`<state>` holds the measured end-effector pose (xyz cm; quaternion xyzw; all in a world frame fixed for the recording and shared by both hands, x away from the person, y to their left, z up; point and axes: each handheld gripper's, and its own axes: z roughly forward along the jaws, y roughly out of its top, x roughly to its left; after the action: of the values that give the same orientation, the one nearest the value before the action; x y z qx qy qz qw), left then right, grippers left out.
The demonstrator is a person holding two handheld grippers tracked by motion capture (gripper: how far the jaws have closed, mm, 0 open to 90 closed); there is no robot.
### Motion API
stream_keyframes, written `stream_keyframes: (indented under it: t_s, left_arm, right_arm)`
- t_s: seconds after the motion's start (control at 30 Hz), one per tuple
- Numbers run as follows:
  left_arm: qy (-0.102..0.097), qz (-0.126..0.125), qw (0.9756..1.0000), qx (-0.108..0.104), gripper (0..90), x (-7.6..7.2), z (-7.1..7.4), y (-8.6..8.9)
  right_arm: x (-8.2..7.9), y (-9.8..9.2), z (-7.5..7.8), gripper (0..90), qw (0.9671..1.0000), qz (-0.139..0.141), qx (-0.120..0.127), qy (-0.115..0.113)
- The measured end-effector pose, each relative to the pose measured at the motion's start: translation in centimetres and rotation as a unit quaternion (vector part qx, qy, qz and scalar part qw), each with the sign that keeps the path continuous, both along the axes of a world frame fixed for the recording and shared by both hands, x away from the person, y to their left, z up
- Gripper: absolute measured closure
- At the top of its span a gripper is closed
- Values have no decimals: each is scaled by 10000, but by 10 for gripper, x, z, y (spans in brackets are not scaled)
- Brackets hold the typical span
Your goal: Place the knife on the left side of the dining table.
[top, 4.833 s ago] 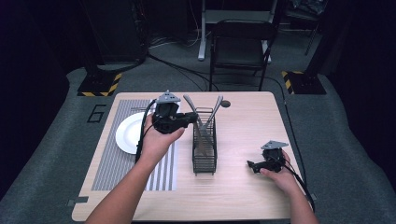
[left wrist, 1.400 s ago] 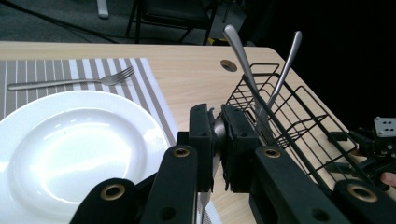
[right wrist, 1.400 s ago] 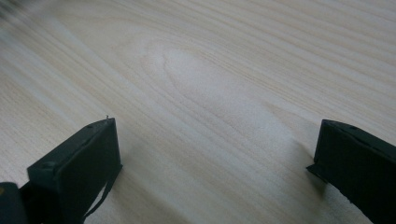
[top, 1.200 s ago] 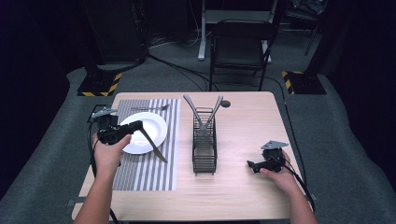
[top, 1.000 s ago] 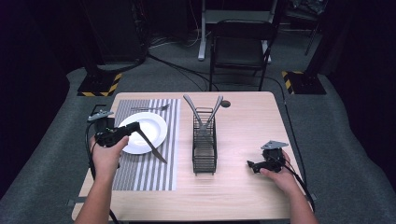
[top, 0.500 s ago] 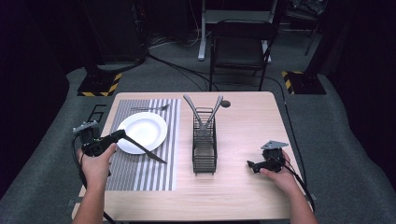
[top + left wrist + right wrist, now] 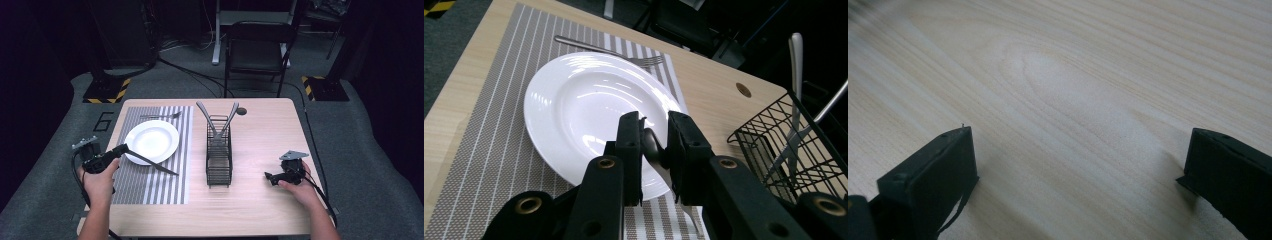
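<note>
Both grippers grip nothing: your left gripper's (image 7: pixel 655 135) jaws have just been opening, with the knife (image 7: pixel 155 165) loose between them, setting it beside the plate (image 7: pixel 152 140). Your right gripper (image 7: pixel 270 177) idles, jaws apart, on the bench (image 7: pixel 265 130).

Your left gripper (image 7: pixel 655 150): jaws narrow, just been opening, knife handle between them.
Your right gripper (image 7: pixel 1080 165): jaws wide apart, low over the tabletop.

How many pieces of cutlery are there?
4: a fork on the placemat behind the plate, a knife lying off the plate's near rim between the left gripper's jaws, and two utensils standing in the wire basket.
</note>
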<state>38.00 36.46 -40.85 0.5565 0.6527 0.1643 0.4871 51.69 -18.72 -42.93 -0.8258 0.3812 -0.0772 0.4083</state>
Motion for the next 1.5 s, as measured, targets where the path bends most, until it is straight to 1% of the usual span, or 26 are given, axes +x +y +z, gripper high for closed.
stream_keyframes:
  t_s: [0.1, 0.13, 0.17, 0.23, 0.33, 0.37, 0.43, 0.47, 0.53, 0.6, 0.63, 0.67, 0.7, 0.77, 0.83, 0.97, 1.0, 1.03, 1.07, 1.1, 1.17, 1.2, 1.27, 1.43, 1.47, 1.5]
  left_arm:
    - [44, 65, 10000, -37, 758, -1, -4, 3]
    - [70, 68, 10000, -20, 757, -2, -6, 5]
    - [41, 143, 9999, -70, 756, -2, -7, 5]
    - [65, 114, 9999, -40, 752, -2, -9, 7]
    - [99, 156, 9998, -68, 747, -3, -14, 11]
    - [102, 207, 9997, -89, 743, -4, -17, 13]
    - [121, 198, 9997, -99, 740, -4, -19, 15]
    - [137, 244, 9995, -126, 738, -4, -23, 17]
    - [153, 215, 9996, -99, 736, -4, -24, 19]
    - [166, 297, 9993, -158, 731, -4, -29, 21]
    - [166, 297, 9993, -158, 730, -4, -29, 21]
    - [224, 272, 9993, -120, 728, -4, -31, 24]
    - [237, 307, 9991, -158, 726, -4, -33, 25]
    - [259, 315, 9990, -159, 722, -3, -35, 26]
    - [307, 332, 9988, -190, 719, -3, -41, 30]
    - [324, 342, 9987, -186, 710, -2, -46, 33]
    - [361, 359, 9986, -151, 706, 0, -50, 35]
    - [355, 350, 9986, -151, 704, 0, -52, 36]
    - [348, 395, 9984, -212, 703, 1, -54, 37]
    - [390, 412, 9981, -257, 702, 1, -57, 38]
    - [421, 426, 9978, -267, 699, 1, -58, 39]
    - [461, 461, 9974, -322, 697, 1, -62, 40]
    - [489, 484, 9970, -364, 695, 1, -65, 42]
    - [495, 497, 9968, -375, 691, 1, -71, 44]
    - [510, 491, 9969, -342, 689, 1, -73, 45]
    - [495, 539, 9967, -342, 688, 1, -77, 46]
  right_arm:
    - [0, 0, 0, 0, 10000, -1, 0, -1]
    - [0, 0, 0, 0, 10000, 1, 0, 0]
    - [0, 0, 0, 0, 10000, -2, 0, -1]
    - [0, 0, 0, 0, 10000, 1, -1, -2]
    - [0, 0, 0, 0, 10000, 1, 0, 0]
    - [0, 0, 0, 0, 10000, -1, 0, 0]
    - [0, 0, 0, 0, 10000, 1, 0, -1]
    - [0, 0, 0, 0, 10000, 1, -2, -2]
    - [0, 0, 0, 0, 10000, -1, -2, -1]
    - [0, 0, 0, 0, 10000, 2, 0, -2]
    - [0, 0, 0, 0, 10000, -1, -2, -1]
    - [0, 0, 0, 0, 10000, -1, -1, 0]
    - [0, 0, 0, 0, 10000, -1, -2, -1]
    - [0, 0, 0, 0, 10000, -1, 0, -1]
    - [0, 0, 0, 0, 10000, 0, -1, -1]
    - [0, 0, 0, 0, 10000, -9, 0, 2]
    - [0, 0, 0, 0, 10000, -18, -3, 0]
    - [0, 0, 0, 0, 10000, -20, -3, 0]
    - [0, 0, 0, 0, 10000, -16, -3, 0]
    - [0, 0, 0, 0, 10000, -17, -3, 0]
    - [0, 0, 0, 0, 10000, -15, -4, -1]
    - [0, 0, 0, 0, 10000, -16, -2, -1]
    - [0, 0, 0, 0, 10000, -17, -1, 0]
    - [0, 0, 0, 0, 10000, -15, -3, -1]
    - [0, 0, 0, 0, 10000, -15, -2, 1]
    - [0, 0, 0, 0, 10000, -16, -2, -1]
